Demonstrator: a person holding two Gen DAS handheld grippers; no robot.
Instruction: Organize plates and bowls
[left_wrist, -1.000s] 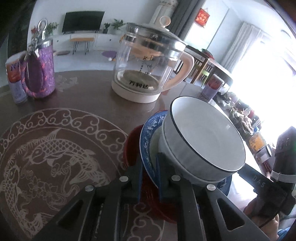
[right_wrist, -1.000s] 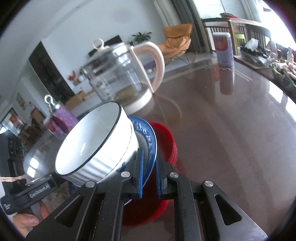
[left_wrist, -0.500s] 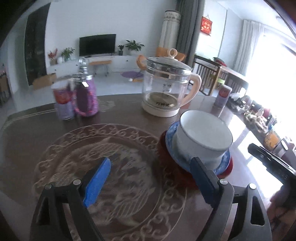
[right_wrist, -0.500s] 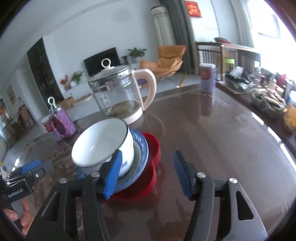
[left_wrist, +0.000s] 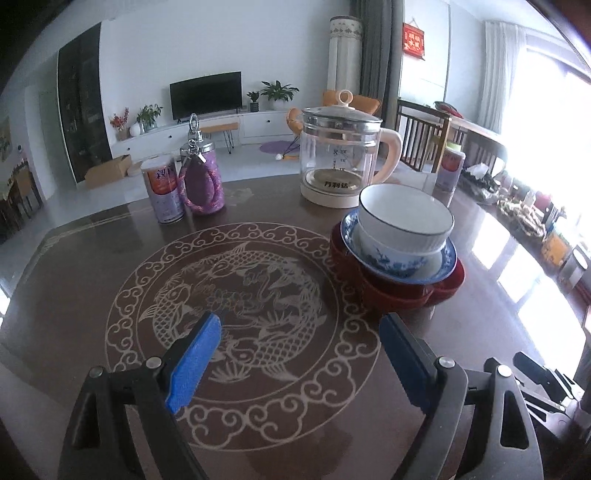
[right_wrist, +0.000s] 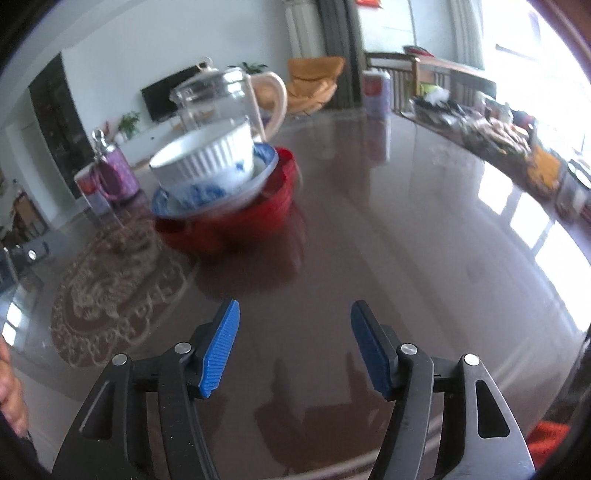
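Upright, white bowl (left_wrist: 405, 221) mouth-up in blue plate (left_wrist: 397, 260) on red plate (left_wrist: 391, 291), left claw (left_wrist: 299, 334) wide, right claw (right_wrist: 294, 325) wide.

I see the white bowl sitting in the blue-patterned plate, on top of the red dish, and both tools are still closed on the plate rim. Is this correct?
Not quite. The stacking is right: white bowl in blue-patterned plate on red dish. But both tools are open and clear of the stack, as each wrist view shows: left tool, right tool.
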